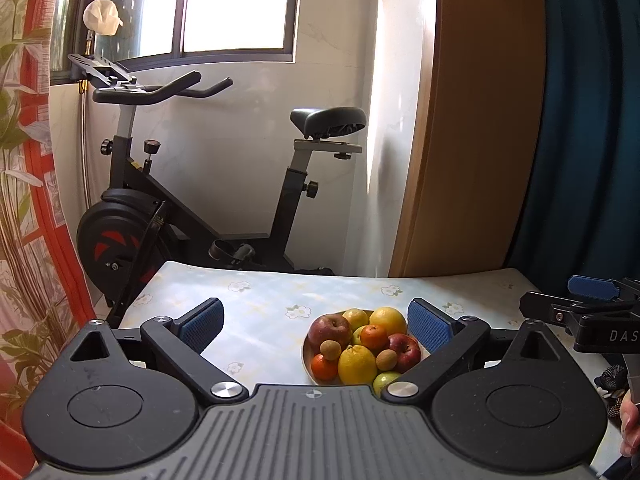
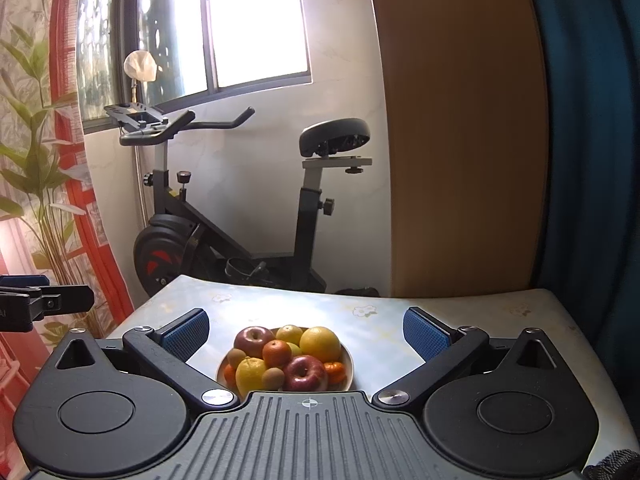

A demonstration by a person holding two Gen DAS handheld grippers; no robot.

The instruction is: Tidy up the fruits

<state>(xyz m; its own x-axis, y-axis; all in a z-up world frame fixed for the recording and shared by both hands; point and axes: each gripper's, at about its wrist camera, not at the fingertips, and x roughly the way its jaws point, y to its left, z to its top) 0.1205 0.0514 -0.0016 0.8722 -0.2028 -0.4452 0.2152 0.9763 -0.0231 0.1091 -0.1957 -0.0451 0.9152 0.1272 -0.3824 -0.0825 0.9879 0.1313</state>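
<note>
A shallow plate heaped with fruit stands on the flowered table. It holds red apples, yellow citrus, small oranges, brownish round fruits and a green fruit. My left gripper is open above the table, its blue pads wide apart, with the plate low between them toward the right pad. My right gripper is open too, the plate centred below it. Neither holds anything.
The table has a pale floral cover. Behind it stands a black exercise bike under a window. A wooden panel and blue curtain are at right. A red-patterned curtain hangs at left.
</note>
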